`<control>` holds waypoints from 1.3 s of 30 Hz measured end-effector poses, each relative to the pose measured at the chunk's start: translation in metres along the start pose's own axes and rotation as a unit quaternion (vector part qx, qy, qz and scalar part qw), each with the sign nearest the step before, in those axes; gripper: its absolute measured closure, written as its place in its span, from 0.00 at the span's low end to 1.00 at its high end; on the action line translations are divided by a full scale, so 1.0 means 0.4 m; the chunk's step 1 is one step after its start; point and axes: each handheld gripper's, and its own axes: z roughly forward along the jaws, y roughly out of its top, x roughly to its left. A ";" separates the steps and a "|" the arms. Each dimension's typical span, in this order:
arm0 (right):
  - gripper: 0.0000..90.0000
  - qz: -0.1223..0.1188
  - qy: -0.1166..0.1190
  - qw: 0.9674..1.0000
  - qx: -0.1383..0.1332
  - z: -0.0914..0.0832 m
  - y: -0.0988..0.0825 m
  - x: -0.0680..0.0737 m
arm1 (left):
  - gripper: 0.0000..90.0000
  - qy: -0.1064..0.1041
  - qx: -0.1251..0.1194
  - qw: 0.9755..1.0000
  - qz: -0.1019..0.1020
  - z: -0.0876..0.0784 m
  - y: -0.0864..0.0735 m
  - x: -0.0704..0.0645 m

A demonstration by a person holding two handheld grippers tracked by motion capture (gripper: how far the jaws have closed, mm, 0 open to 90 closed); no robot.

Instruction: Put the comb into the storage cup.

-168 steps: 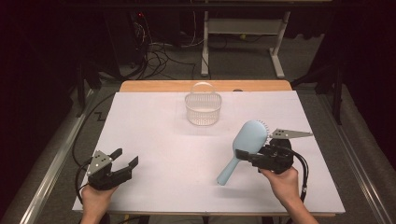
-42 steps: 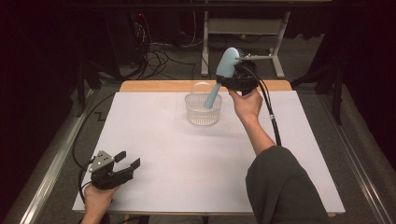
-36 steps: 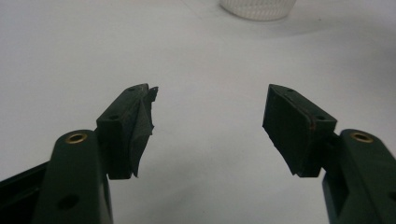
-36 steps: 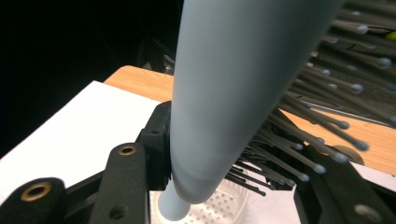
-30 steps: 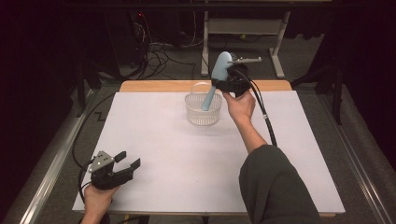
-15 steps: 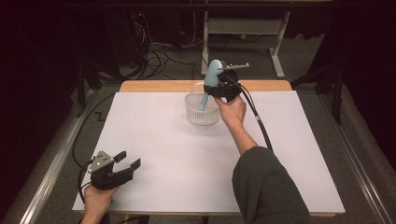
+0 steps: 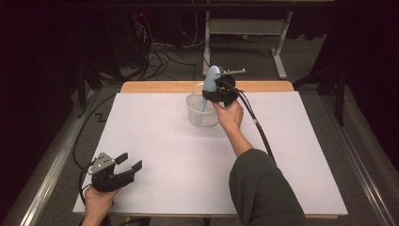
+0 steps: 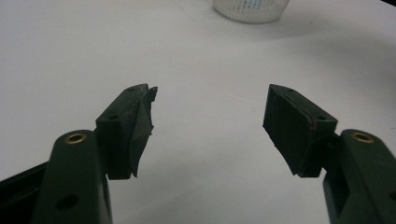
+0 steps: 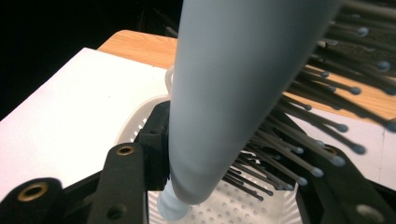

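A light blue hairbrush (image 7: 212,76) with dark bristles stands nearly upright, handle down, inside a white perforated basket (image 7: 202,118) at the far middle of the table. My right gripper (image 7: 219,92) is shut on the brush near its neck, just above the basket rim. In the right gripper view the brush (image 9: 224,84) sits between the jaws of my right gripper (image 9: 233,154), its handle tip down in the basket (image 9: 243,205). My left gripper (image 7: 130,161) rests open at the near left of the table, with nothing between its jaws. In its own view my left gripper (image 8: 210,107) faces the basket (image 8: 250,8) far off.
A white sheet (image 7: 155,141) covers the table, with a wooden edge (image 7: 160,86) at the far side. The right forearm and sleeve (image 7: 263,188) stretch across the right half. A black cable (image 7: 259,132) trails from the right gripper. Dark floor, cables and a desk frame lie beyond.
The right gripper carried the hairbrush from the table's right side to above the basket, then lowered it leftward so the handle went in. The left gripper stayed still.
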 end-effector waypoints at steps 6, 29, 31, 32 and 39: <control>0.58 -0.001 -0.002 1.000 0.002 0.002 -0.002 0.001 | 0.37 0.000 0.002 1.000 0.000 0.001 0.000 0.001; 0.54 0.002 -0.003 1.000 0.029 0.003 -0.028 -0.019 | 0.37 0.002 0.005 1.000 -0.005 0.004 -0.001 0.002; 0.53 0.002 -0.004 1.000 0.029 0.002 -0.028 -0.021 | 0.37 0.003 0.005 1.000 -0.004 0.004 -0.001 0.002; 0.52 0.004 -0.005 1.000 0.029 0.002 -0.029 -0.021 | 0.37 0.003 0.005 1.000 -0.005 0.004 -0.001 0.002; 0.49 -0.006 -0.018 0.999 0.033 -0.001 -0.028 -0.019 | 0.37 0.003 0.004 1.000 -0.005 0.003 -0.001 0.002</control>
